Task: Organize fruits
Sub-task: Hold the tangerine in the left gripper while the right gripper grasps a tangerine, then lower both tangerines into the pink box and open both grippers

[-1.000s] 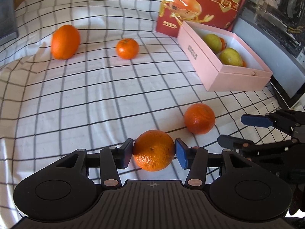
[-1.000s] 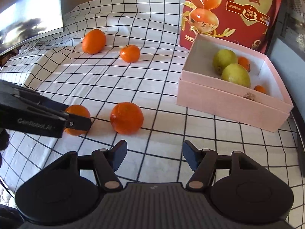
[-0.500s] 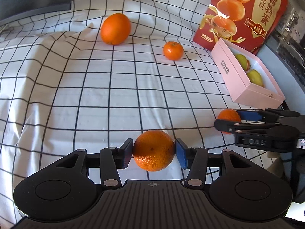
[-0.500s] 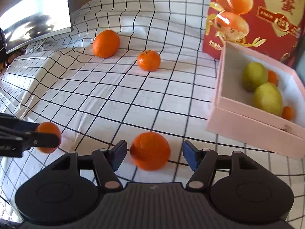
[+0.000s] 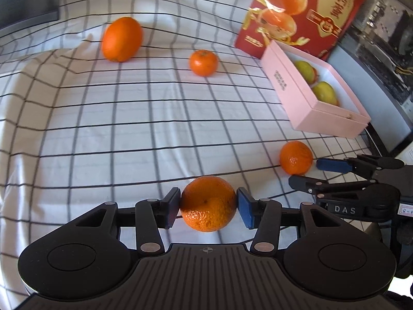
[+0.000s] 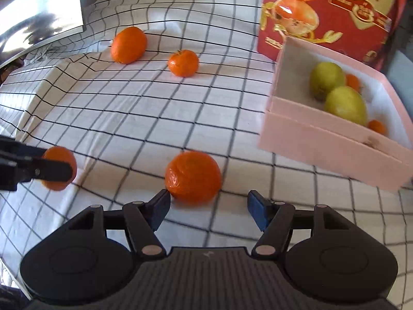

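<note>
Oranges are scattered over the checked cloth (image 5: 103, 134). One orange (image 5: 208, 203) sits squeezed between the left gripper (image 5: 208, 208) pads, so that one's clamped tight. The right gripper (image 6: 208, 208) has its jaws spread with nothing between them; a wrinkly mandarin (image 6: 193, 176) lies just past its tips, nearer the left finger and maybe brushing it, hard to say. Far ahead of both jaws there's a big orange (image 5: 122, 39) and a small mandarin (image 5: 203, 62). Ahead and to the right of the jaws is the pink box (image 6: 322, 144) with two green pears (image 6: 344, 104) plus a couple of tiny orange fruits, red carton (image 6: 330, 13) right behind it.
</note>
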`<state>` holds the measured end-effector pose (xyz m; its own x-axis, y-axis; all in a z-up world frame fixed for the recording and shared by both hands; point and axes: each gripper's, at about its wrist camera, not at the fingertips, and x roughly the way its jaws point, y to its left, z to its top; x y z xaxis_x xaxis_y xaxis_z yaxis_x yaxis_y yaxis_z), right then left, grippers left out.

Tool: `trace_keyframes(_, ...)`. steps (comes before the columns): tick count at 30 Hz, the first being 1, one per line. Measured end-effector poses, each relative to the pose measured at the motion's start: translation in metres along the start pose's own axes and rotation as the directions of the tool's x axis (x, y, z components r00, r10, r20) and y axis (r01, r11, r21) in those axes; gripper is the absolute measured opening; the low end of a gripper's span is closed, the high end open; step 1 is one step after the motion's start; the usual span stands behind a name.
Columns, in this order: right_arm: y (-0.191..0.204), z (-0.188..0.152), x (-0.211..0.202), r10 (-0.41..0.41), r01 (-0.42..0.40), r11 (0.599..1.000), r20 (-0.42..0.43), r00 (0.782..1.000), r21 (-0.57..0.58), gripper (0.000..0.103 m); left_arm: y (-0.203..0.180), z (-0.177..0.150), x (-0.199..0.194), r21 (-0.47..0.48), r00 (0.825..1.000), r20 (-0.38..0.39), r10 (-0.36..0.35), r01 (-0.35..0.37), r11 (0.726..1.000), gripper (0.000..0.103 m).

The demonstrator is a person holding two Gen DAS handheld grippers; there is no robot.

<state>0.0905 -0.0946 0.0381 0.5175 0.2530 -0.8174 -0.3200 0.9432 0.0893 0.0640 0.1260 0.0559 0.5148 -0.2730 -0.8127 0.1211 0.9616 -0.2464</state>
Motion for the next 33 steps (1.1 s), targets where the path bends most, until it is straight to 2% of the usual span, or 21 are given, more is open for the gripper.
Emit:
trace_keyframes(5, -0.013, -0.011, -0.011, -0.044, 0.044, 0.998, 0.008, 0.999, 0.036, 0.066, -0.015, 0.0, 0.011, 0.04, 1.0, -0.023, -0.021, 0.022, 0.999, 0.053)
trace_keyframes(13, -0.016, -0.007, -0.011, -0.007, 0.004, 0.995, 0.028, 1.0, 0.099, 0.066, -0.017, -0.004, 0.01, 0.053, 1.0, -0.027, -0.013, 0.014, 0.998, 0.053)
trace_keyframes(19, 0.001, 0.004, 0.001, 0.028, -0.029, 0.998, 0.025, 0.999, 0.061, 0.065, -0.01, -0.008, 0.004, 0.03, 1.0, -0.023, -0.003, 0.004, 1.0, 0.053)
trace_keyframes(21, 0.004, 0.007, 0.006, 0.031, -0.032, 0.998, 0.021, 0.999, 0.062, 0.059, -0.009, -0.01, 0.002, 0.024, 1.0, -0.021, 0.0, 0.0, 1.0, 0.053)
trace_keyframes(23, 0.007, 0.01, 0.006, 0.048, -0.05, 0.997, 0.026, 0.998, 0.052, 0.045, -0.008, -0.012, 0.001, 0.018, 1.0, -0.021, 0.003, -0.003, 1.0, 0.053)
trace_keyframes(27, 0.015, 0.011, 0.005, 0.032, -0.032, 0.999, 0.017, 0.999, -0.015, 0.044, -0.007, -0.013, -0.001, 0.013, 1.0, -0.021, 0.005, -0.004, 1.0, 0.053)
trace_keyframes(33, 0.006, 0.006, -0.01, 0.043, -0.043, 0.999, 0.015, 0.999, 0.014, 0.043, -0.015, -0.006, -0.001, 0.042, 1.0, -0.011, -0.021, 0.021, 0.999, 0.053)
